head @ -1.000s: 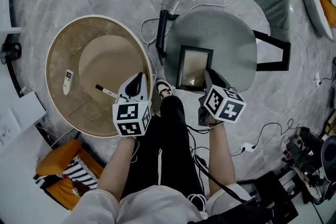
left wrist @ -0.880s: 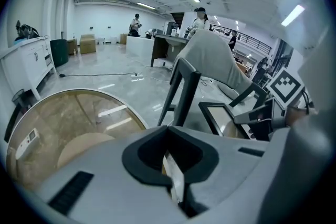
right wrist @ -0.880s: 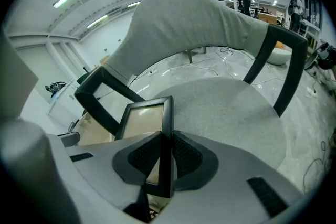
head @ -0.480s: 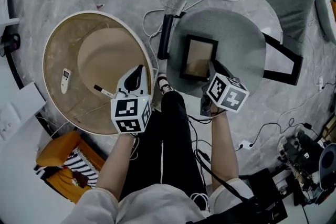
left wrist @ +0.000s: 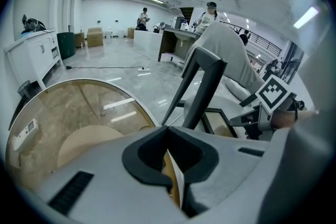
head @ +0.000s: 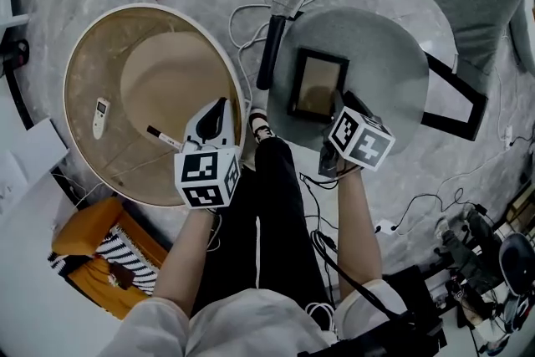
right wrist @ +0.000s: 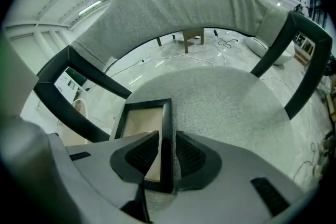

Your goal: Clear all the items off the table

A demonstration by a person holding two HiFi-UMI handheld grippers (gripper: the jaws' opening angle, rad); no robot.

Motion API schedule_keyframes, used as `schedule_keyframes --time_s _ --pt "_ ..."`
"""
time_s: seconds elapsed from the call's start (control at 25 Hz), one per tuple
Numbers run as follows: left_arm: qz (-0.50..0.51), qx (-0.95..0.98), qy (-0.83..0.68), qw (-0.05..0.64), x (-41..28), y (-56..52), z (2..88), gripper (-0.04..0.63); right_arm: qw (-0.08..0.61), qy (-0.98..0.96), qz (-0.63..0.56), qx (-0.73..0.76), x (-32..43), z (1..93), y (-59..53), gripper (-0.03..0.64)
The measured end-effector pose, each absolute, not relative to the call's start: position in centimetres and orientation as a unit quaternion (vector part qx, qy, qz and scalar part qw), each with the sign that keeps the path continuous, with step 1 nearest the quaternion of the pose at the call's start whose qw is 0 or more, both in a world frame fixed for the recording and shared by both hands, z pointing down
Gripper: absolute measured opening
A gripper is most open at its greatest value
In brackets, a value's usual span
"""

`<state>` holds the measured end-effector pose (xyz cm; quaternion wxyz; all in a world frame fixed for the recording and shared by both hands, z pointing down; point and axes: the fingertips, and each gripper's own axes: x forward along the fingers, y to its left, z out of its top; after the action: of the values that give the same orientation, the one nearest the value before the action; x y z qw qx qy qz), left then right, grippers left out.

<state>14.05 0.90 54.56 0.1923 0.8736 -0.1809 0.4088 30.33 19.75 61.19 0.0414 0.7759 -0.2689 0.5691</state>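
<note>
A black picture frame (head: 318, 85) lies flat on the grey chair seat (head: 376, 46). My right gripper (head: 337, 109) is at its near right corner. In the right gripper view the frame's right edge (right wrist: 167, 128) runs between the jaws of the right gripper (right wrist: 167, 140). The jaws are opening, and a thin gap shows beside the edge. My left gripper (head: 219, 111) hovers over the near right rim of the round glass table (head: 84, 46). In its own view the left gripper (left wrist: 170, 152) is shut and holds nothing. A white remote (head: 99, 117) and a pen (head: 163, 138) lie on the table.
The chair has black armrests (head: 272, 53) and a grey backrest (right wrist: 178, 2). Cables trail over the floor (head: 242, 21). An orange bag with striped cloth (head: 92, 251) sits at the lower left. Equipment (head: 485, 255) crowds the lower right. My shoe (head: 261, 130) is between table and chair.
Both grippers keep about the same places by the table rim and the frame. The frame stays flat on the seat. The whole head view has drifted slightly.
</note>
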Motion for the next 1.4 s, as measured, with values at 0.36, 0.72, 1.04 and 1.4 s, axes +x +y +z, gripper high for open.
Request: schedule_keyframes --time_s 0.36,0.72,1.04,1.4 --pt "0.384 0.876 -0.21 0.204 11.3 0.7 52.9 0.008 0.05 -0.28 0.546 0.788 29.2 58.8 19.7 0.118" --pt "0.355 0.864 -0.281 0.221 2.6 -1.7 49.4 0.008 0.079 -0.34 0.538 0.767 20.8 55.6 16.4 0.114" --pt "0.314 0.831 -0.38 0.255 -8.9 -4.2 45.8 0.008 0.134 -0.471 0.508 0.708 9.3 51.0 7.7 0.08" --pt "0.243 0.774 -0.502 0.299 -21.1 -6.7 42.8 0.008 0.194 -0.622 0.433 0.623 -3.5 45.5 -3.3 0.026"
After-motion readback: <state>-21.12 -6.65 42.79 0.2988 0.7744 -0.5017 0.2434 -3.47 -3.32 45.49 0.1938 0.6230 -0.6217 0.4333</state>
